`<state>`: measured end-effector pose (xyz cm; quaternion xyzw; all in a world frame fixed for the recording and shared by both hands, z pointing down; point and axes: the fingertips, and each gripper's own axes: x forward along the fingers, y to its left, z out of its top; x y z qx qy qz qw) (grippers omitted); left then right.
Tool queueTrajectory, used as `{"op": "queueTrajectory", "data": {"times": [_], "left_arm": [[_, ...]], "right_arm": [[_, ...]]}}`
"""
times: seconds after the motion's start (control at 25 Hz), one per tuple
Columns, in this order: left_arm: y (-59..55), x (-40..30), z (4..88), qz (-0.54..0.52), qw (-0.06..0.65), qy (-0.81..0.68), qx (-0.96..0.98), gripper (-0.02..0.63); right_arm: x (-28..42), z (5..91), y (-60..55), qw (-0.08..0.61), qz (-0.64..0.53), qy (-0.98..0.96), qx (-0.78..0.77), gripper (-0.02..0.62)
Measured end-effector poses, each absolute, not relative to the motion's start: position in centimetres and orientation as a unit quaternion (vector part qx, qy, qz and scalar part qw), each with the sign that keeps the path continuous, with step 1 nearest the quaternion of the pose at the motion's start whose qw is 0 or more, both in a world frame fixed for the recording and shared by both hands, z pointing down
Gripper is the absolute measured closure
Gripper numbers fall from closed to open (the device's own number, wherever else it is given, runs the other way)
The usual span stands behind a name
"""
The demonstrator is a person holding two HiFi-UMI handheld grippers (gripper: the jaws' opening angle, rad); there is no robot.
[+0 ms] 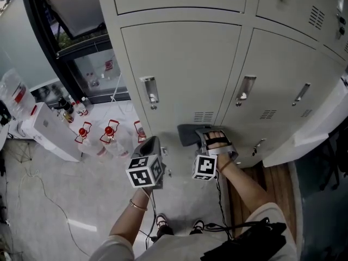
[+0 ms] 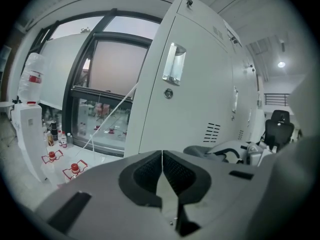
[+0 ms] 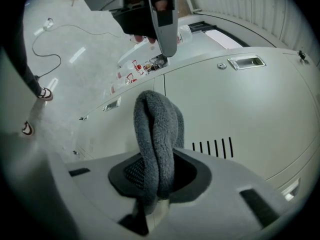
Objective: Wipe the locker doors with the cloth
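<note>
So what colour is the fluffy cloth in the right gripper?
Grey fleecy cloth, clearest in right gripper view.

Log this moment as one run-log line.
right gripper: shut on folded grey fleece cloth | cloth: by vent slots of pale grey metal locker door | left gripper: shut, empty

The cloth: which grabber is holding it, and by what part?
The right gripper is shut on the grey cloth, pinching its bunched lower end; the rest sticks out toward the locker door. The left gripper is shut on nothing.
</note>
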<state>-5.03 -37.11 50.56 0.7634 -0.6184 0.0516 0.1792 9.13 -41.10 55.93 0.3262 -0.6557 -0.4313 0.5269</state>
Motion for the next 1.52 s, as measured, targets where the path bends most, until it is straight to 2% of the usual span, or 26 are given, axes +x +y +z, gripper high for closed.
{"op": "queueTrajectory", "data": {"times": [0.36,0.88,1.16,1.52], "left_arm": [[-36.5,-5.3,50.7,0.052,0.177,-0.62,0.762,0.595],[-33.9,-2.7,47.2,0.048,0.125,-0.601,0.788,0.595],[-32.5,-1.1,45.5,0.035,0.084,-0.582,0.808,0.595],[-32.3,-0.4,43.6,0.014,0.075,-0.562,0.824,0.595]], "right_arm": [[9.1,54.8,-40.1,0.483,-0.375,-0.697,0.374,0.522],[13.4,48.0,-35.0,0.259,-0.124,-0.767,0.574,0.522],[18.3,44.2,-32.3,0.141,-0.047,-0.755,0.639,0.522],[22.4,43.0,-30.2,0.093,-0.004,-0.729,0.678,0.523]]}}
